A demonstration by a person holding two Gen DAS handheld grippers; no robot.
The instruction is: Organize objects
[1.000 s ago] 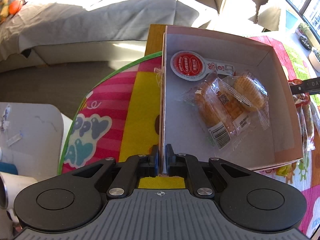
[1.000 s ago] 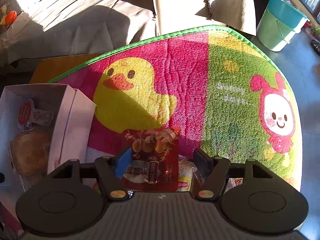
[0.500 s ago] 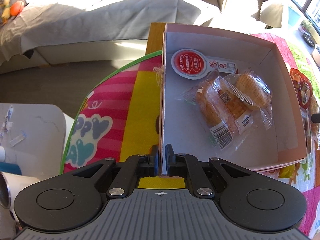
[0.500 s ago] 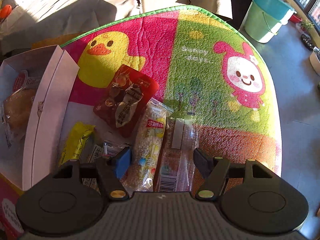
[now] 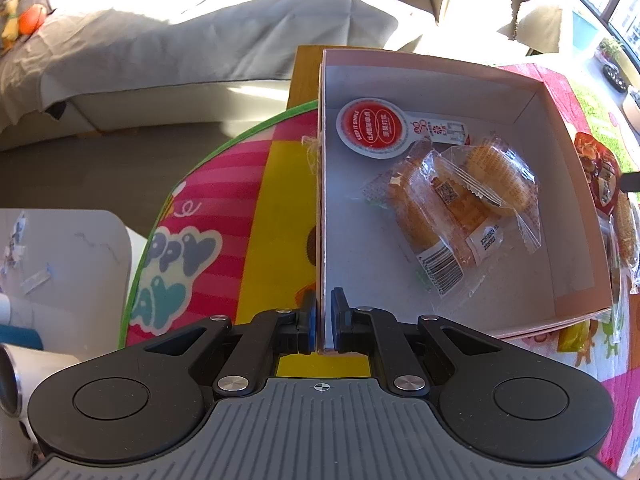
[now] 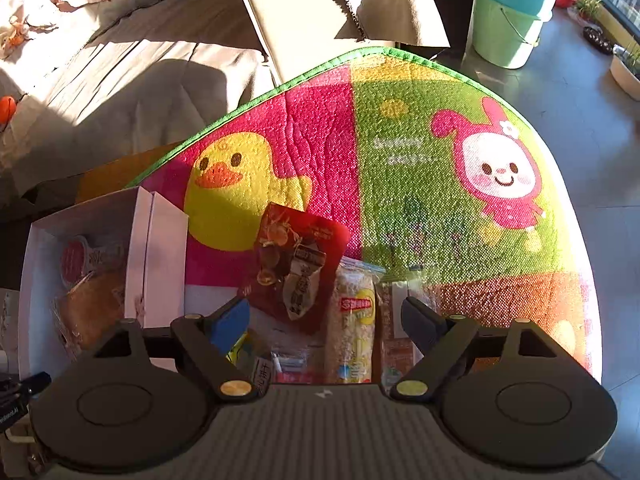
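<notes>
- Between the right gripper (image 6: 324,318)'s spread, empty fingers: a red snack packet (image 6: 298,270), lying straight ahead, long axis angled away.
- Left gripper (image 5: 325,320) pinches the box (image 5: 322,184) wall; box sits left of the packet.

— What sort of place is this?
— A home, a sunlit living room. A sofa (image 5: 208,52) draped in grey cloth runs behind the bench, which is covered by a children's cartoon mat (image 6: 400,168) with a duck and a bunny.
— What else shows it?
— Beyond the mat's far edge, stacked plastic buckets (image 6: 508,16) stand on a grey tiled floor, potted plants (image 6: 628,64) beside them by the windows.
</notes>
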